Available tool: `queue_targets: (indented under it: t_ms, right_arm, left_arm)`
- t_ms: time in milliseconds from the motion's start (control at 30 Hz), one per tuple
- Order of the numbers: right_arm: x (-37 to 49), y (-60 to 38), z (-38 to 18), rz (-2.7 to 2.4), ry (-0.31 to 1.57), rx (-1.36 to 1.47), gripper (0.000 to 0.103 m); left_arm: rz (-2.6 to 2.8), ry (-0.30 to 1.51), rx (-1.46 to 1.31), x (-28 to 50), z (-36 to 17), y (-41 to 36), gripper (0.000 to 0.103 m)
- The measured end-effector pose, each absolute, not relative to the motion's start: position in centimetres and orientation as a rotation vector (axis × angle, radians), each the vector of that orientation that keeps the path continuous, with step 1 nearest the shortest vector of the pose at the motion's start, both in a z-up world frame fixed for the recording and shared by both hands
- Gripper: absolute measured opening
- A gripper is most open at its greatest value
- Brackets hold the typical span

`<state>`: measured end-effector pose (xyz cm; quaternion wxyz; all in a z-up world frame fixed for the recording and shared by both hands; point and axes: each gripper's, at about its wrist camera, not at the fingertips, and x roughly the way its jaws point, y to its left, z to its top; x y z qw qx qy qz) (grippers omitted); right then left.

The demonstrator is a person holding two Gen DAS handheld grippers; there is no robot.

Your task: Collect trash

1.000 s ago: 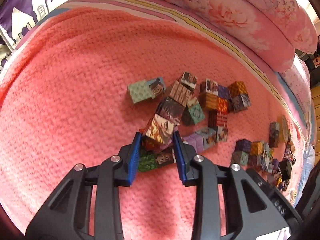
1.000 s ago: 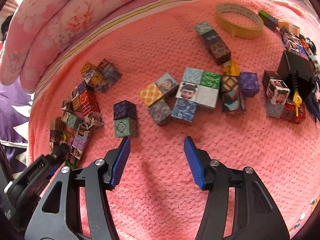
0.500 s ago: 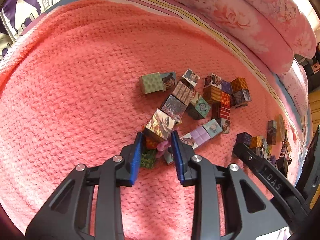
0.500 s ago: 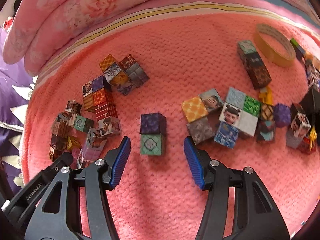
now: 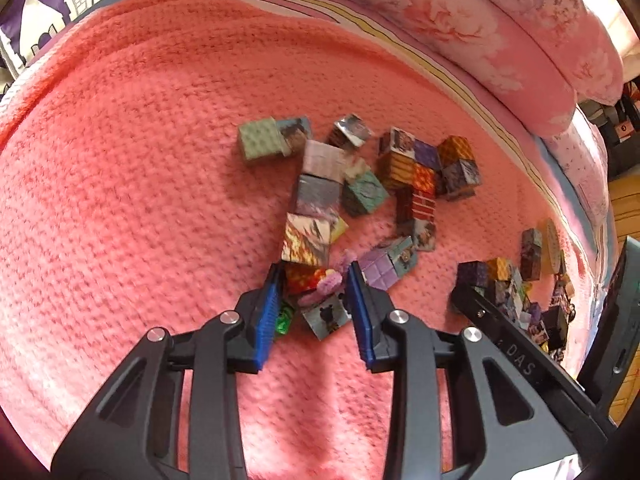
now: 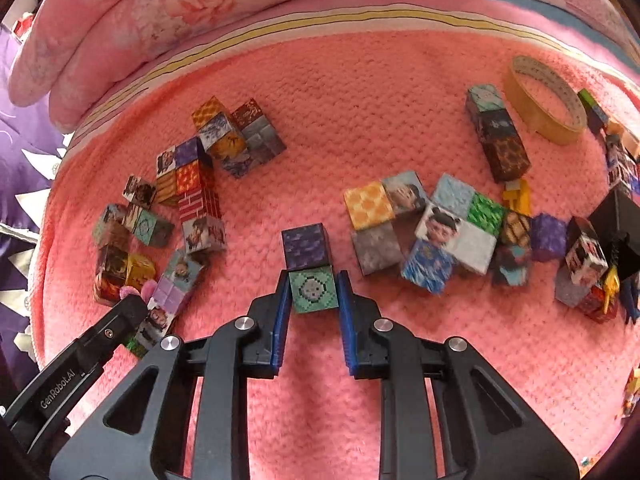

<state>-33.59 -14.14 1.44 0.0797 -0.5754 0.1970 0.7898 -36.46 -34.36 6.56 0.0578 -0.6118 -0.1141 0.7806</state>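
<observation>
**Both grippers down among the printed cubes on the pink blanket**

Plainly, the right gripper [image 6: 311,286] has its blue pads on either side of a teal pixel-pattern cube [image 6: 313,290]; whether the pads press its sides or stand just off them is hard to tell. A dark purple cube [image 6: 306,245] touches that cube at its 12 o'clock. At 2 o'clock a cluster of cubes [image 6: 424,224] lies close together, and beyond it, near 1 o'clock, a roll of tape [image 6: 544,100] rests on the blanket [image 6: 360,112].

From the left wrist view, the left gripper [image 5: 315,286] is partly spread around a fuzzy purple scrap [image 5: 326,284], which lies between the pads among a red-orange cube [image 5: 302,276] and a bear-print cube [image 5: 328,316]. The scrap is blurred and half hidden by those cubes, so contact with the pads cannot be read. At 12 o'clock a line of cubes [image 5: 316,196] runs away from the fingers. The right edge cuts off more cubes, and the other gripper's black arm covers several.
</observation>
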Motion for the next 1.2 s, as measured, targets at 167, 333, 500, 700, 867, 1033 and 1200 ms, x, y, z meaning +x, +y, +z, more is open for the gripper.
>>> queue_targets:
  t_ms: [167,333,500,700,867,1033,1200]
  right_arm:
    - [-30.4,-13.8,1.9,2.342,0.657,-1.741,0.021]
    - [-27.0,-13.1,2.8,2.337,0.700,-1.752,0.018]
    - [-25.2,-13.3,3.1,2.328,0.688,-1.778,0.018]
    - [-26.0,-14.4,3.1,2.348,0.694,-1.778,0.018]
    - [-27.6,-14.8,2.7,2.350,0.698,-1.760,0.018]
    - [-27.7,-14.2,2.2,2.345,0.687,-1.756,0.018]
    - [-28.0,-14.1,1.6,2.340,0.687,-1.774,0.019]
  left_arm:
    - [2.300,-0.397,-1.887,-34.1,6.5,-33.9,0.027]
    - [2.263,-0.456,-1.931,-30.6,6.0,-34.4,0.027]
    - [2.315,-0.504,-1.924,-28.8,6.8,-35.0,0.027]
    - [2.395,-0.472,-1.879,-31.0,7.9,-35.9,0.027]
    - [2.391,-0.413,-1.873,-33.3,7.2,-35.7,0.027]
    - [2.375,-0.363,-1.815,-33.6,6.7,-34.3,0.027]
    - [2.340,-0.294,-1.796,-33.6,6.3,-33.0,0.034]
